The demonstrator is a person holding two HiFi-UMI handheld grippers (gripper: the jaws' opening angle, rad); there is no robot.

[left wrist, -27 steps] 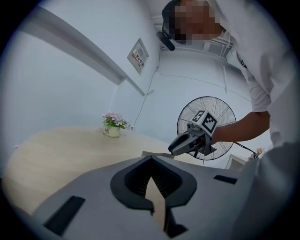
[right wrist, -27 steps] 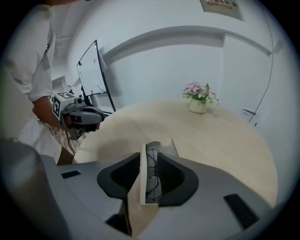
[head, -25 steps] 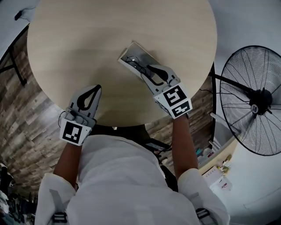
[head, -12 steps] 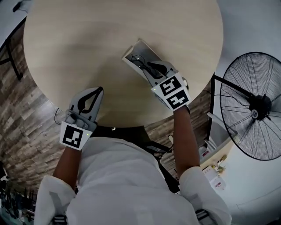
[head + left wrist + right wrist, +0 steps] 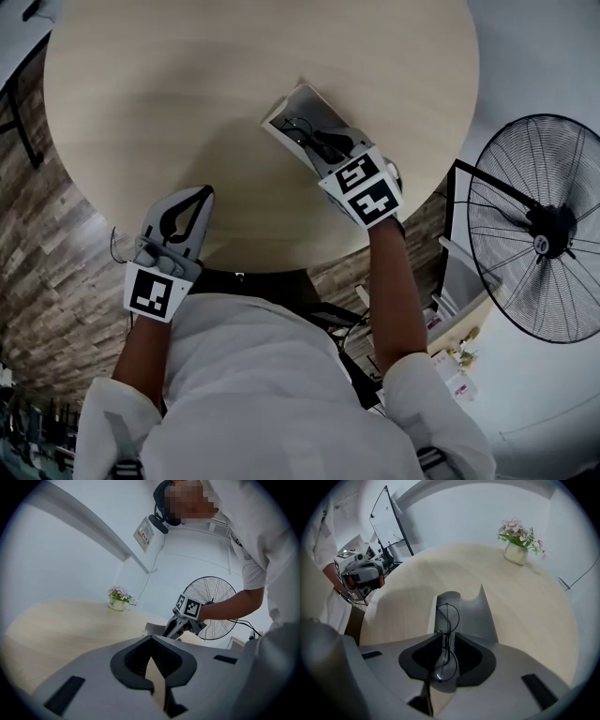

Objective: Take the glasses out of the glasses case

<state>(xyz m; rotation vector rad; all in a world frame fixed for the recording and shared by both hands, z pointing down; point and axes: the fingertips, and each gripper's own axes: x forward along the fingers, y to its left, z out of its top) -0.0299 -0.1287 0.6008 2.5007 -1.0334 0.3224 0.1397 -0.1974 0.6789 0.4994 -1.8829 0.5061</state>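
Observation:
The grey glasses case (image 5: 309, 105) lies open on the right side of the round wooden table (image 5: 216, 75), toward its near edge. Thin black round-rimmed glasses (image 5: 449, 613) lie in its trough. My right gripper (image 5: 448, 641) reaches into the case with its jaws closed in on the bridge, one lens ahead of them and one behind. From the head view the right gripper (image 5: 323, 145) covers the case's near end. My left gripper (image 5: 206, 194) hovers at the table's near-left edge, shut and empty, well apart from the case. The left gripper view shows its jaw tips touching (image 5: 150, 638).
A small pot of pink flowers (image 5: 518, 550) stands at the table's far side. A black standing fan (image 5: 544, 225) is on the floor to the right. A whiteboard (image 5: 389, 522) stands beyond the table. Bare tabletop lies between the two grippers.
The right gripper has pushed a little farther into the case and over the glasses. The left gripper has stayed at the table edge.

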